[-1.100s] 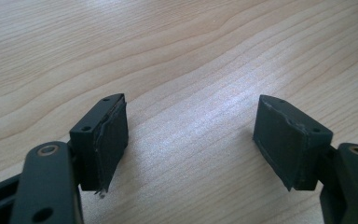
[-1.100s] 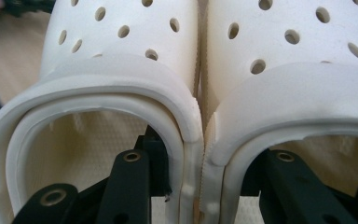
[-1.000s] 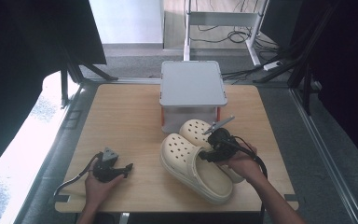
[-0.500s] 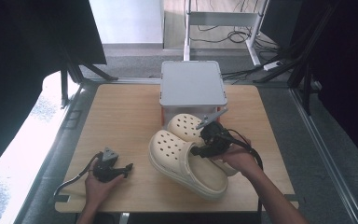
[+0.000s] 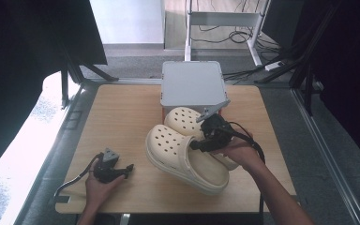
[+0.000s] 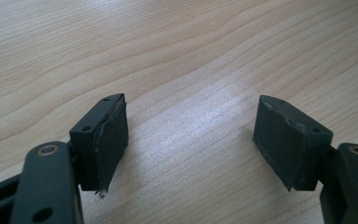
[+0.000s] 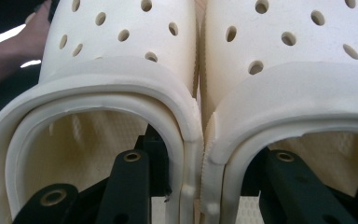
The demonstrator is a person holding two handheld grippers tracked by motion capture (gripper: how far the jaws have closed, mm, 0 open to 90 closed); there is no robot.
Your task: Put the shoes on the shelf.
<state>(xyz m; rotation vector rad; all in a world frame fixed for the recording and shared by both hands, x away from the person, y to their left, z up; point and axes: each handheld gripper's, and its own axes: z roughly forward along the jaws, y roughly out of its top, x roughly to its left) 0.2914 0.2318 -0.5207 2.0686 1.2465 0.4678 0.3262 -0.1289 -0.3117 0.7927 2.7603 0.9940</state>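
Clearly the risk lies in that double grip: the right gripper point(image 5: 198, 144) has one jaw dipped inside each clog point(image 7: 121, 60), squeezing the two inner walls together where they meet. I'd judge that soft foam could slide between the pads, so one clog might drop free or the pair could splay apart, and the far clog point(image 5: 183, 119), sitting just beside the grey box point(image 5: 192, 84), could knock into it if swung that way.

Seen from the right gripper view, the seam between the clogs runs straight up between the jaws, heels towards the camera, toes pointing away. From above, the pair rests on the table point(image 5: 122, 117) right of centre, the near clog point(image 5: 183, 157) angled towards the person.

Meanwhile the left gripper point(image 5: 130, 167) rests at the near-left of the table, well apart from the clogs, jaws spread wide over bare wood.
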